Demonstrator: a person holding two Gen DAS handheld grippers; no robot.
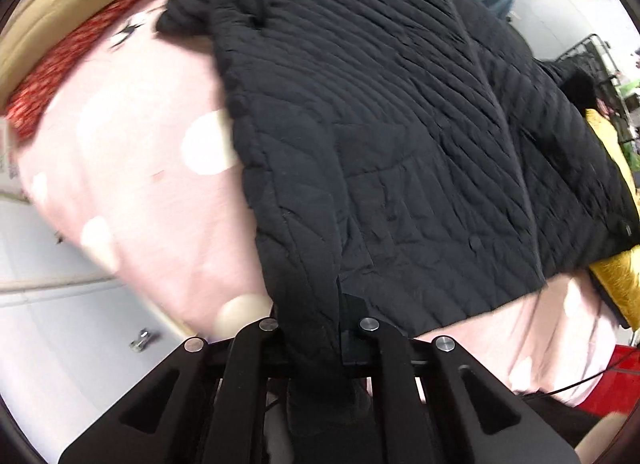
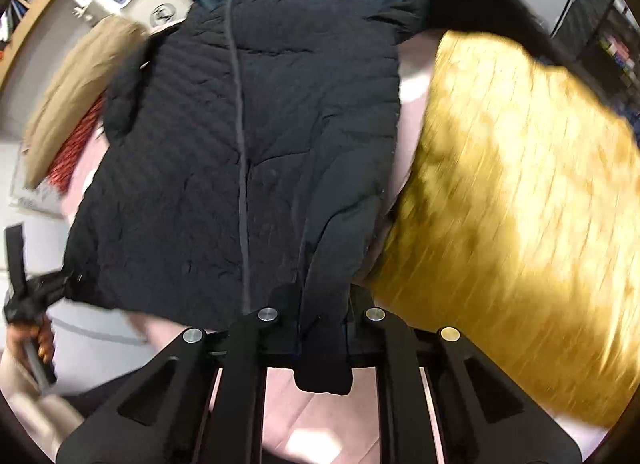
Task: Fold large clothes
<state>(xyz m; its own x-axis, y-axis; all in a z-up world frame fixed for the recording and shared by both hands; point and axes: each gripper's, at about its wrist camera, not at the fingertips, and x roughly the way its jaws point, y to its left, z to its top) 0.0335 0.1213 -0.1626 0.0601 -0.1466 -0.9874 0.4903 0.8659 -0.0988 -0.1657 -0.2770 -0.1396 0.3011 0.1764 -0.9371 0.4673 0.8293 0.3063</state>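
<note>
Jacket [image 1: 400, 144] black, quilted, spread flat on a pink dotted sheet [image 1: 132, 192].
Left tongs [image 1: 316, 328] and right tongs [image 2: 320, 316] each pinch its near hem; a yellow cushion [image 2: 520, 224] lies beside it.

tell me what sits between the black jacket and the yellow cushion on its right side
A strip of the pink bedsheet shows between the black jacket and the yellow cushion higher up; lower down they appear to meet. This shows in the right wrist view.
</note>
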